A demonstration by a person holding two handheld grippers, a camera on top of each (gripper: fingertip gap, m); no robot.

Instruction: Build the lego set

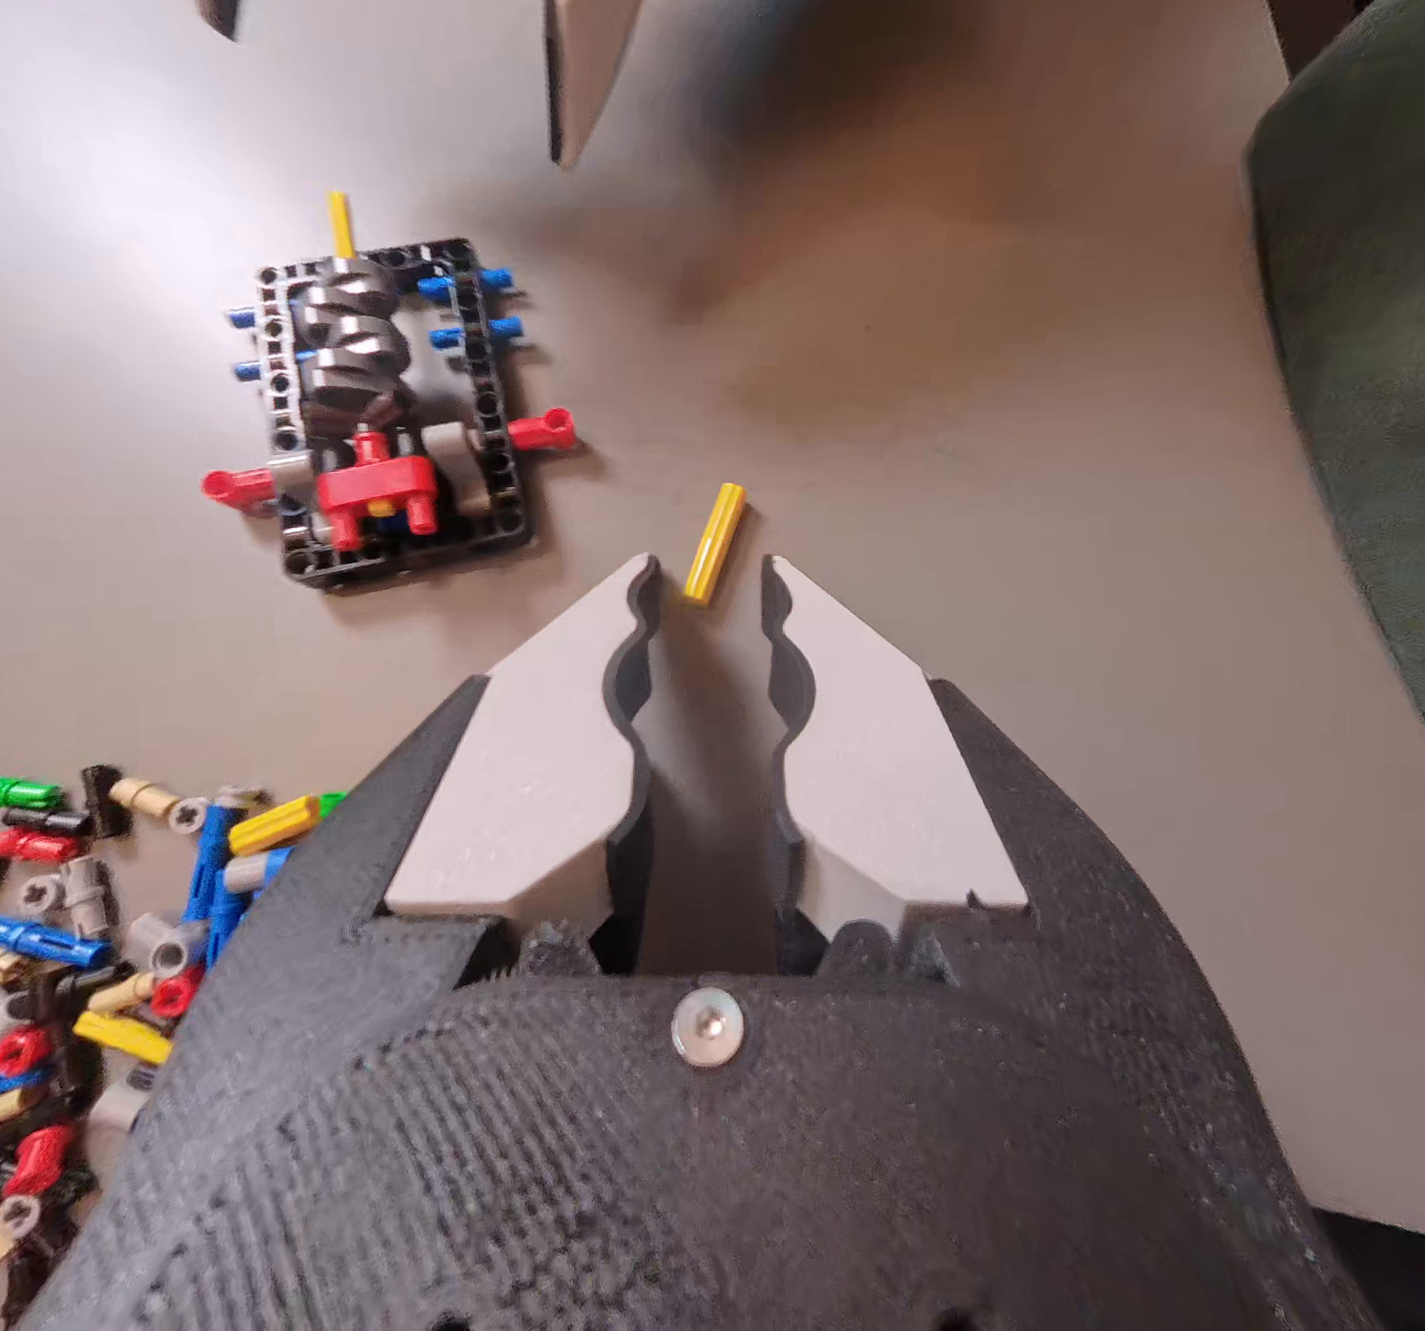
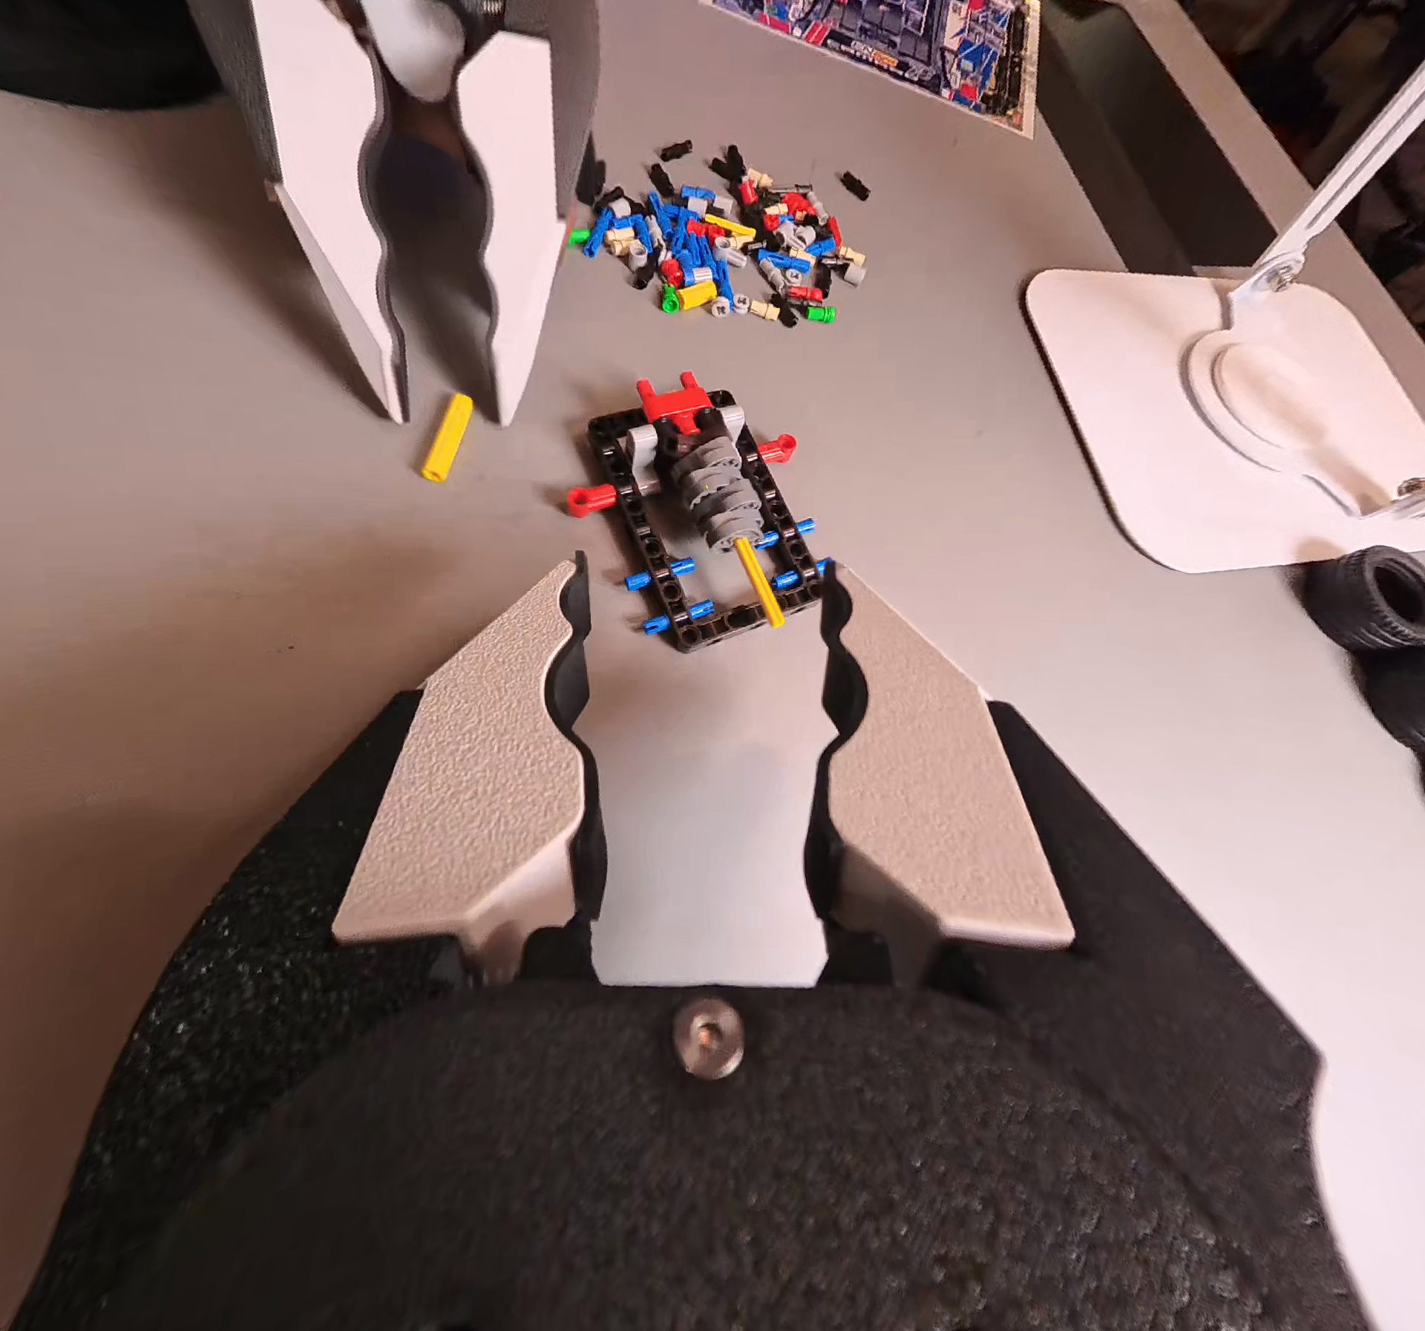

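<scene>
A black lego frame with grey gears, red connectors, blue pins and a yellow axle lies flat on the grey table; it also shows in the right wrist view. A loose yellow lego piece lies on the table just ahead of my left gripper, which is open and empty, its tips on either side of the piece's near end. The same piece and the left gripper show in the right wrist view. My right gripper is open and empty, its tips beside the frame's near end.
A pile of small coloured lego parts lies beyond the frame, also at the lower left of the left wrist view. An instruction sheet lies far back. A white lamp base and black tyres stand right.
</scene>
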